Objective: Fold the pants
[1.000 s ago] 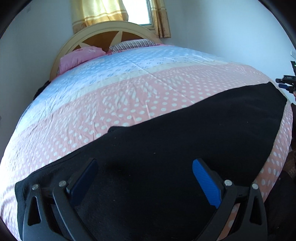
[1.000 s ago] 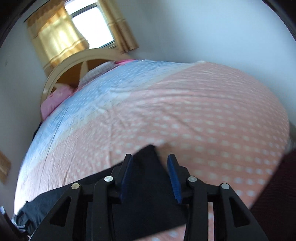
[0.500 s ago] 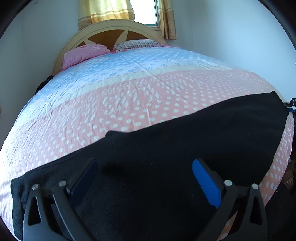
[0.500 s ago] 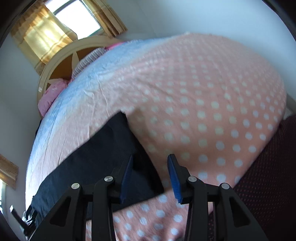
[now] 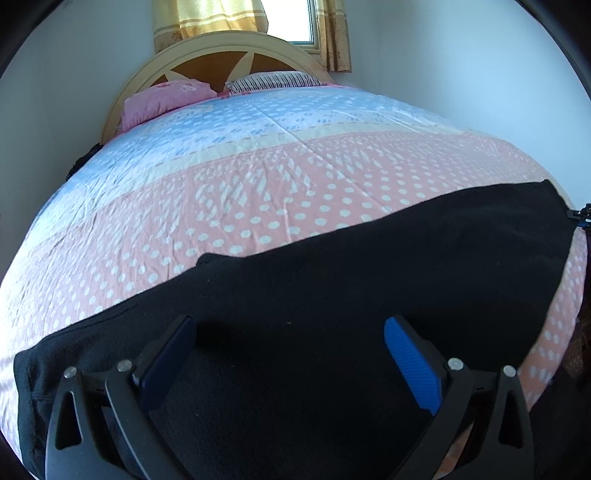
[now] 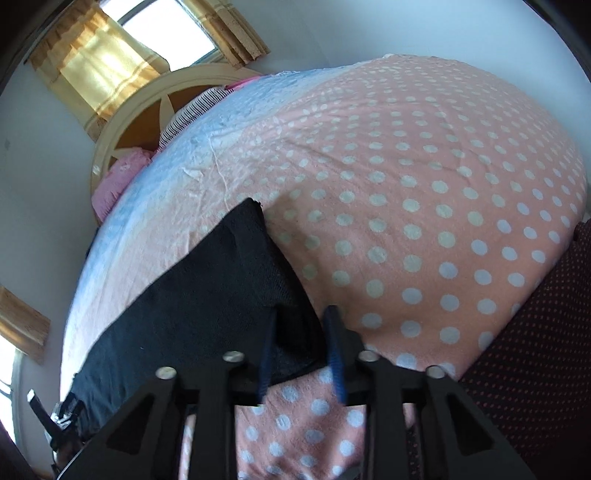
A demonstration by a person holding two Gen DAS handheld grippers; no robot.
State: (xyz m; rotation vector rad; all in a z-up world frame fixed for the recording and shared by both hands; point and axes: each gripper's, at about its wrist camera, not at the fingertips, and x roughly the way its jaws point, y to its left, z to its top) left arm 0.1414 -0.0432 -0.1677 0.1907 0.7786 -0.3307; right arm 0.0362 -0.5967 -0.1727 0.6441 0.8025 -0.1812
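No readable text, label, brand, number or sign shows in either view.

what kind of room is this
Almost certainly a bedroom in a home. A bed with a polka-dot cover fills the view, with a rounded wooden headboard, a pink pillow against it, and yellow curtains over a window behind.

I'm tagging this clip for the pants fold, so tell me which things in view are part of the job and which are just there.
Part of the job:
- black pants, spread flat
- left gripper, open over them
- right gripper at their corner
- polka-dot bedspread beneath

Just there:
- pink pillow
- striped pillow
- headboard
- yellow curtains
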